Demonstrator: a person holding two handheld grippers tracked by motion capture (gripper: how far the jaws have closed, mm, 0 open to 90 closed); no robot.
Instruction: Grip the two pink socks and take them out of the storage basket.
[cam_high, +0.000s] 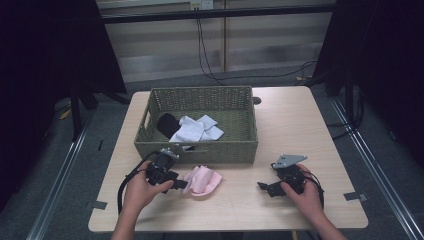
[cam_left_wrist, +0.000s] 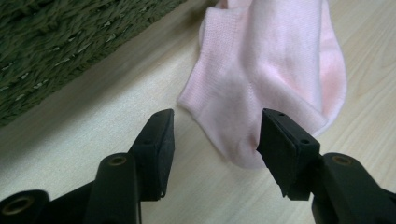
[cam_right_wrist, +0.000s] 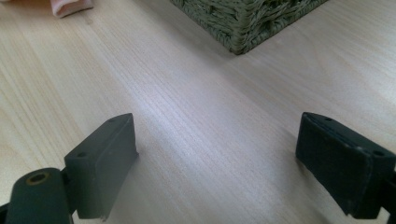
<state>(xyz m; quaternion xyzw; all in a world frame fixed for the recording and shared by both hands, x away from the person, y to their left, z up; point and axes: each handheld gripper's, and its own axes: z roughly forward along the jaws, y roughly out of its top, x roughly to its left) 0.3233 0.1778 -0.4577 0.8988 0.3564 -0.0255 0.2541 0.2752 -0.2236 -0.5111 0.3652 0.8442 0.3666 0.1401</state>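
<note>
The left gripper (cam_left_wrist: 215, 135) has its 2 black jaws spread apart, low over the table (cam_high: 295, 125), with the near end of a pink sock (cam_left_wrist: 266, 79) lying between them; the right-hand jaw in the left gripper view touches or nearly touches the sock's edge, and the other jaw stands clear of it on bare wood. In the high view this gripper (cam_high: 182, 184) is held in the person's left hand (cam_high: 140, 187), pointing right at the pink sock (cam_high: 202, 180), which lies flat on the table just in front of the woven green basket (cam_high: 200, 150). The right gripper (cam_right_wrist: 215, 163) has its 2 jaws spread wide with nothing between them but the pale wooden tabletop; a corner of the basket (cam_right_wrist: 243, 23) and a bit of the sock (cam_right_wrist: 70, 7) show farther off. In the high view the right gripper (cam_high: 262, 186) sits in the right hand (cam_high: 305, 195), well apart from the sock. Inside the basket lie a white cloth (cam_high: 197, 128) and a black item (cam_high: 167, 123), touching each other.
</note>
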